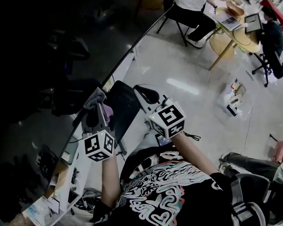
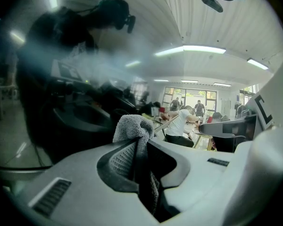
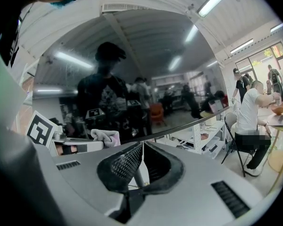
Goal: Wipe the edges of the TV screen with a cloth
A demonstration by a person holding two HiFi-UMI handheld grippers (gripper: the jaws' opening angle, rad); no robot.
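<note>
I count one TV screen point(image 1: 47, 79), one cloth point(image 1: 95, 98) and my two grippers, each carrying one marker cube point(image 1: 99, 145). Two other people point(image 1: 193, 1) sit at a round wooden surface point(image 1: 236, 37), well apart from me across the floor point(image 1: 188, 79).

My left gripper point(image 1: 97, 108) has its jaws clamped on the grey cloth. The gap between them is narrow and filled with fabric, and a bunched fold stands out past the tips. In the head view that bunch lies against the edge of the dark screen, where the black panel meets the white stand point(image 1: 126, 65) below it. My right gripper point(image 1: 146, 94) has its jaws together with nothing between them. Its tips are just beside the same edge, a little farther along than the cloth, and I cannot tell whether they touch it.

Only the left gripper view shows the cloth's towelling weave pinched between the ribbed pads, with the screen behind it as dark glass carrying my reflection. Only the right gripper view shows the right jaws meeting at their tips. It also catches my left gripper from the side, where the cloth point(image 3: 105, 136) shows a pale pink patch, and the screen's edge running off to the right above white shelving point(image 3: 203, 135). Only the head view takes in both grippers at once, along with my forearms point(image 1: 108, 178) behind them.
</note>
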